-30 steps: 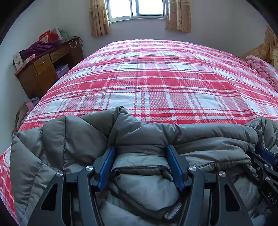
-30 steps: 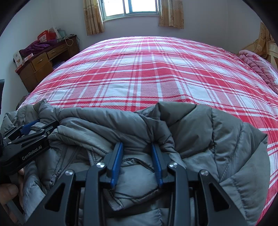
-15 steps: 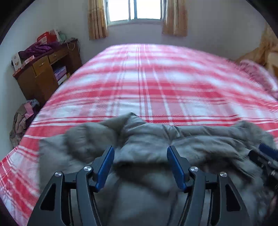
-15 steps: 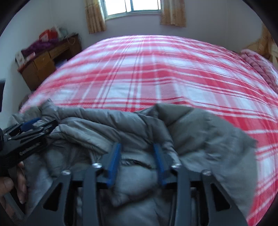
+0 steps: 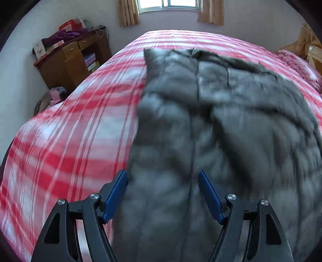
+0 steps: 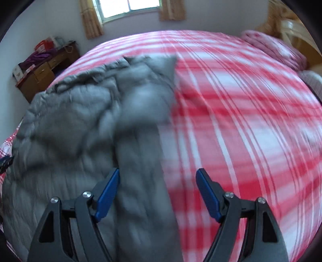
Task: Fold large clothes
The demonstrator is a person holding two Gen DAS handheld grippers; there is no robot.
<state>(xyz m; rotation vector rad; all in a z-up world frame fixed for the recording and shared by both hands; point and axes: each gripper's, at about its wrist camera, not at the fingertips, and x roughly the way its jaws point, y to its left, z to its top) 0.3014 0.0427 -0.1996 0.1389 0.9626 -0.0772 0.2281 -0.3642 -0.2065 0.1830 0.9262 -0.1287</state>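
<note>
Both of your grippers stand released, their jaws having just been opening. Your left gripper (image 5: 163, 193) hangs over the grey puffer jacket (image 5: 221, 125), which lies spread lengthwise on the red plaid bedspread (image 5: 76, 129), its padding blurred between the blue pads (image 5: 114, 198) but unpressed. Your right gripper (image 6: 158, 193) straddles the jacket's right edge.

home bedroom: plaid bed (image 5: 80, 125), curtained window (image 5: 169, 4) (cluttered wooden desk (image 5: 72, 58)).
</note>
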